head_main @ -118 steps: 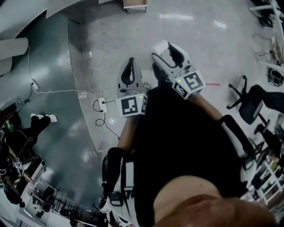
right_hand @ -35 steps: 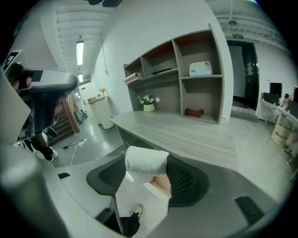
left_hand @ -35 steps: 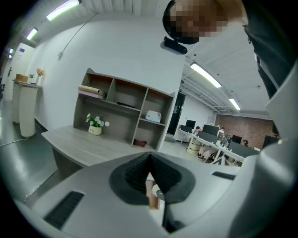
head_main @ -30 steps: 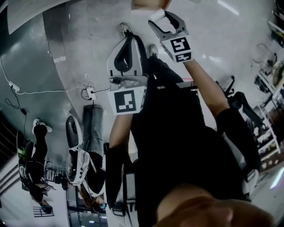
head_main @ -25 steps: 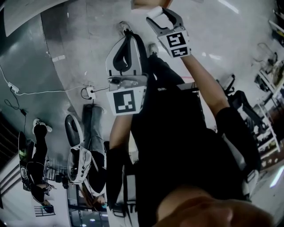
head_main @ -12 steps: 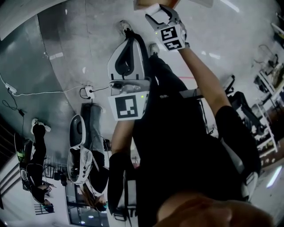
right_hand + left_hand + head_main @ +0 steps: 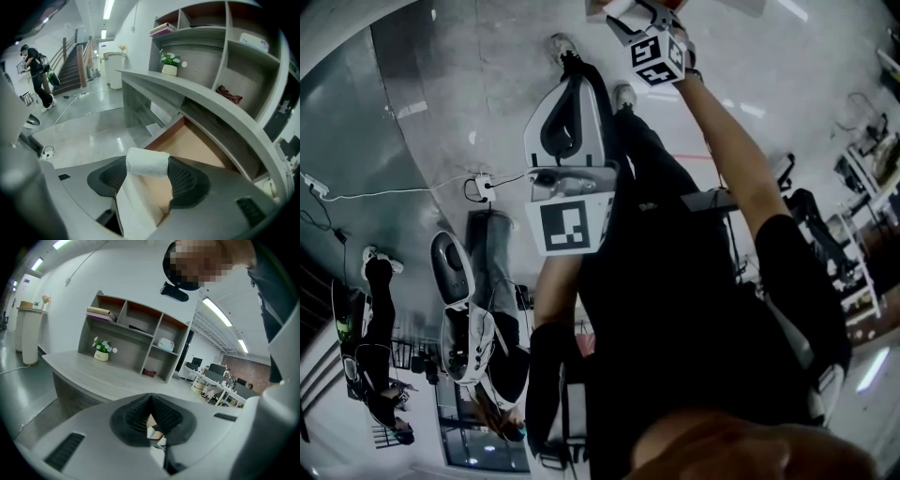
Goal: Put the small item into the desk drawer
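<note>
A small white paper roll (image 7: 140, 161) sits crosswise between the fingertips of my right gripper (image 7: 148, 166), which is shut on it. Just beyond the roll, the desk drawer (image 7: 199, 145) stands pulled out, its bare wooden bottom showing. In the head view the right gripper (image 7: 649, 21) is stretched far forward at the top edge, with the roll (image 7: 618, 8) at its tip. My left gripper (image 7: 572, 84) hangs nearer the body over the floor. In the left gripper view the left gripper (image 7: 151, 403) has its jaws together, with nothing between them.
The curved grey desk (image 7: 187, 91) carries a shelf unit with a potted plant (image 7: 169, 65), books and a red cloth (image 7: 229, 93). A person (image 7: 35, 77) stands by the stairs at left. A cable and power strip (image 7: 478, 186) lie on the floor. Office chairs (image 7: 802, 202) stand at right.
My right gripper has carried the roll farther forward, toward the top edge of the head view. The left gripper has shifted only slightly.
</note>
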`<state>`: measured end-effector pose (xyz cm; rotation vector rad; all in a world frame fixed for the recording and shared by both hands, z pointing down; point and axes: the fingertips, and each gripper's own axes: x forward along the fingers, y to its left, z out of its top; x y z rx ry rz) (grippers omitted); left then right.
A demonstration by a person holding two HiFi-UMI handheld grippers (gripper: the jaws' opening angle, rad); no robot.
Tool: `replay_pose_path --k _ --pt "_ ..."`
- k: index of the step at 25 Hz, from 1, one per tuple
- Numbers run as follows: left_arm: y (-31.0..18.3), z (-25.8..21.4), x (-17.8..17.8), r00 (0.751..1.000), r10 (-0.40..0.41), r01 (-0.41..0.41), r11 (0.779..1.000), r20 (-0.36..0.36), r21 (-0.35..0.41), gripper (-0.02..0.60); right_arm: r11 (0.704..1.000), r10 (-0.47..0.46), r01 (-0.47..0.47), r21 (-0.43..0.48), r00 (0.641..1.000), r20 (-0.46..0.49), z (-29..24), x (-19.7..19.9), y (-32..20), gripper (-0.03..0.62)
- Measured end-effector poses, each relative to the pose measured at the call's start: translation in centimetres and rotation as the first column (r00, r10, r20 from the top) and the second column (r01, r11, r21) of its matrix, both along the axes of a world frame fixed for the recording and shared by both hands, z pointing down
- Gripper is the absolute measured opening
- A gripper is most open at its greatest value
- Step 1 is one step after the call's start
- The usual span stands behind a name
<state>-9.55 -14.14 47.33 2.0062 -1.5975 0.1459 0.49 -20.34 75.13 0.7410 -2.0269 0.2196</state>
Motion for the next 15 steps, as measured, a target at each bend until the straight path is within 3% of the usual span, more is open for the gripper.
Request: replay_pose_path --k 15 --pt "-0.7 1.0 -0.1 1.0 0.014 -0.014 1.0 -0.003 -0.014 -0.014 0.963 -0.269 0.269 -0.026 0.946 -0.18 4.5 -0.5 -0.4 0.273"
